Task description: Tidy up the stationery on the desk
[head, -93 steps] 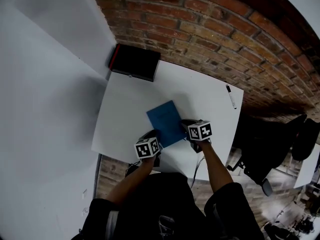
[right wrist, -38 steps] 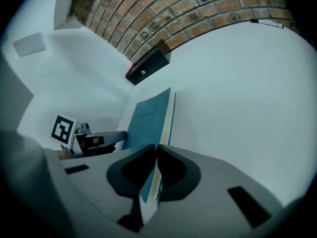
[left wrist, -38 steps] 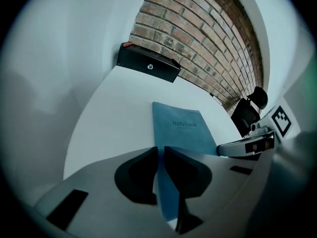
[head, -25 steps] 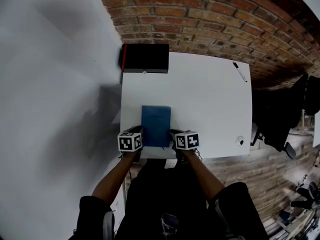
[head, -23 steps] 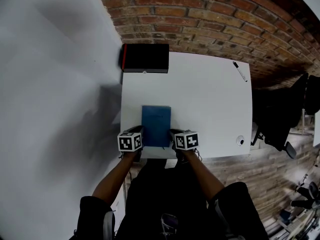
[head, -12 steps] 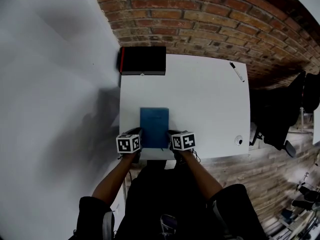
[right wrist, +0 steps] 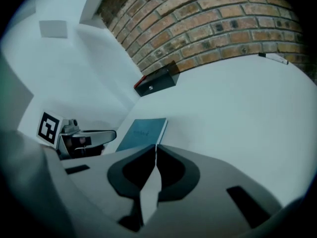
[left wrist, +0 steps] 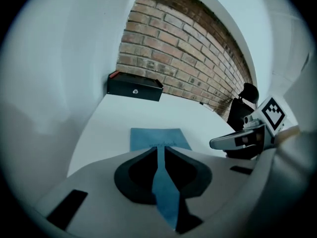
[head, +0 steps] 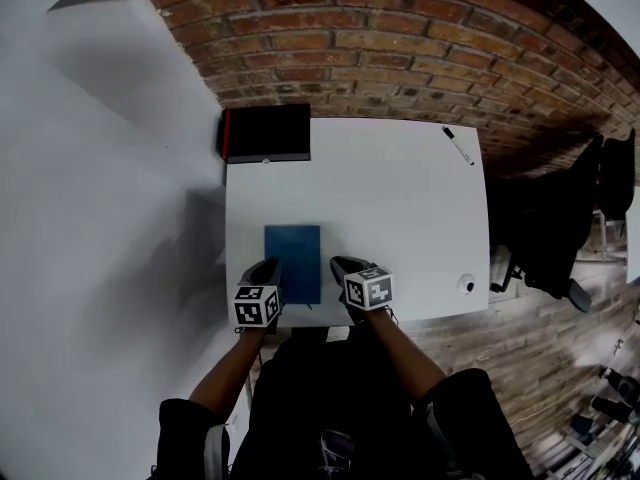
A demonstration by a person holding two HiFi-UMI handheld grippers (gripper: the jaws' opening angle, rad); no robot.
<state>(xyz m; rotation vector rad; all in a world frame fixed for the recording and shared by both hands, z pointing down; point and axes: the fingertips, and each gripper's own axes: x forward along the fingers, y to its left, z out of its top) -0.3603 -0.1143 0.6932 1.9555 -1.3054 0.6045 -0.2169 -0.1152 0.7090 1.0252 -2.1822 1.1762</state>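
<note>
L gripper: I see the jaws together at the tips. The slit behind them shows blue, which I take for the cover underneath, not a pinch. It holds nothing. The tip sits right at the left edge of the blue notebook, by its near-left corner; I can't tell whether they touch.

R gripper: fingers closed tip to tip, and only white bench shows through the slit. It's empty and stands clear of the notebook's right edge, w/ a strip of bare bench between.

Vs 3.7 s ago: the notebook lay skewed then, w/ both grippers against it. Now it's square to the bench edges, close to the near edge and left of middle. Vs 0.5 s ago: both grippers hugged its sides. Now the R one is off it.

Room: the black box w/ red side fills the far-left corner, well apart from the notebook. A marker pen lies at the far-right corner. A small round fitting sits near the near-right corner. The rest of the white bench is bare, incl. middle and right. A white wall runs along the left edge, a brick wall along the far edge, and a black chair sits off the right edge.
</note>
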